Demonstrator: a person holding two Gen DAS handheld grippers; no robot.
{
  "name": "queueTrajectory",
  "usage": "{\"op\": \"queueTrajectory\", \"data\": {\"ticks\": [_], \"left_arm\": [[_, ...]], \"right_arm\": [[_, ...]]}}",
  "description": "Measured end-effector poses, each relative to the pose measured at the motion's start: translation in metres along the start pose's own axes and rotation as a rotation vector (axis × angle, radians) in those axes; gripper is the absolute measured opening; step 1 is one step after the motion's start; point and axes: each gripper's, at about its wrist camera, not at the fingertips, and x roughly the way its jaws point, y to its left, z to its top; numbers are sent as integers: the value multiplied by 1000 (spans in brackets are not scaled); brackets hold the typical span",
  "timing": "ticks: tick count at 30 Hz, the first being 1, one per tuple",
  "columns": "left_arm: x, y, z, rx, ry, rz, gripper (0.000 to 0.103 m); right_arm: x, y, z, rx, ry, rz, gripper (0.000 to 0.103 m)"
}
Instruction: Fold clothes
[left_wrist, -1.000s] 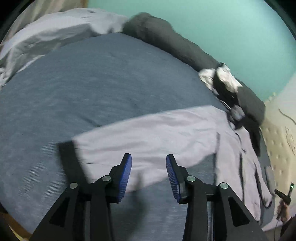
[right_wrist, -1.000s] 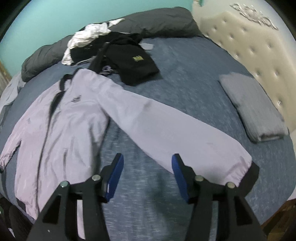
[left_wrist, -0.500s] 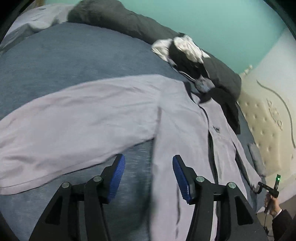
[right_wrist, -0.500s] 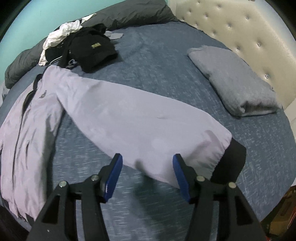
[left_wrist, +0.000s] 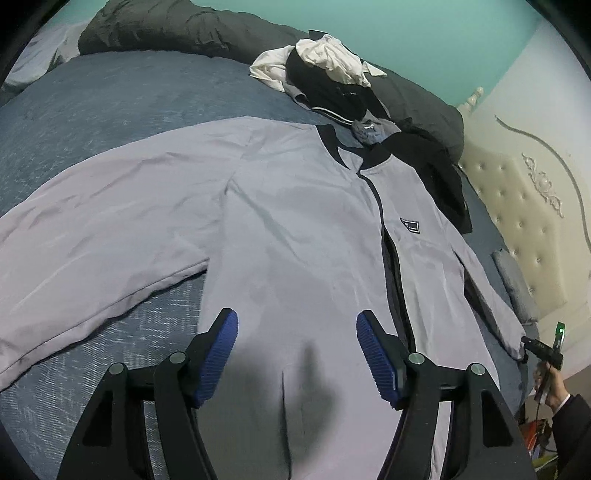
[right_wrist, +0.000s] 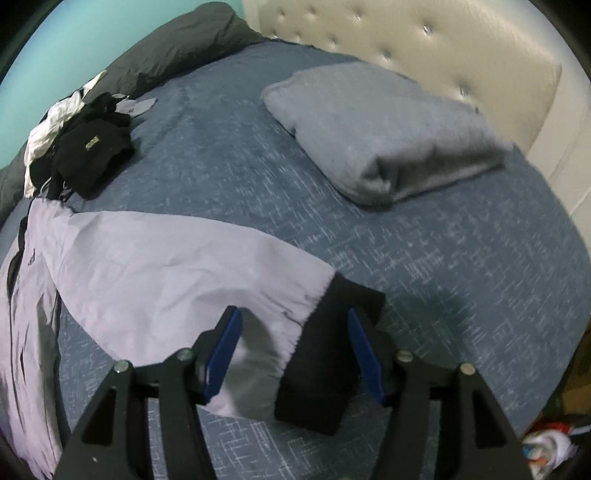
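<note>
A pale lilac jacket (left_wrist: 295, 236) with black collar and zip lies spread face up on the blue bed (left_wrist: 110, 96), both sleeves out to the sides. My left gripper (left_wrist: 297, 332) hovers over the jacket's lower front panel, its jaws opening, with nothing between the blue pads. In the right wrist view the jacket's sleeve (right_wrist: 166, 266) ends in a black cuff (right_wrist: 332, 350). My right gripper (right_wrist: 293, 328) stands over that cuff end, jaws opening, the sleeve end and cuff lying between the fingers with the pads apart from them.
A heap of black and white clothes (left_wrist: 325, 74) lies near the collar, beside a dark bolster (left_wrist: 184, 29). A folded grey garment (right_wrist: 376, 129) rests by the tufted headboard (right_wrist: 406, 33). A person's hand (left_wrist: 550, 384) with the other gripper shows at the bed's edge.
The left gripper swept from the left sleeve across to the jacket's body and opened wider. The right gripper travelled along the right sleeve out to its black cuff and came lower.
</note>
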Motion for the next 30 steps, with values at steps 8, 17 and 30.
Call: {"op": "queueTrajectory", "data": {"ticks": [8,17,30], "left_arm": [[13,-16,-3,15,22,-8,71],[11,-19,-2,21,22,-10,71],[1,-9,8,15,-10,-8,71]], "right_arm": [[7,-6,-5,10,13,64,28],[-41,-11,5,-30,-157,61,1],[-46,-4,10,-28,-110,12,17]]}}
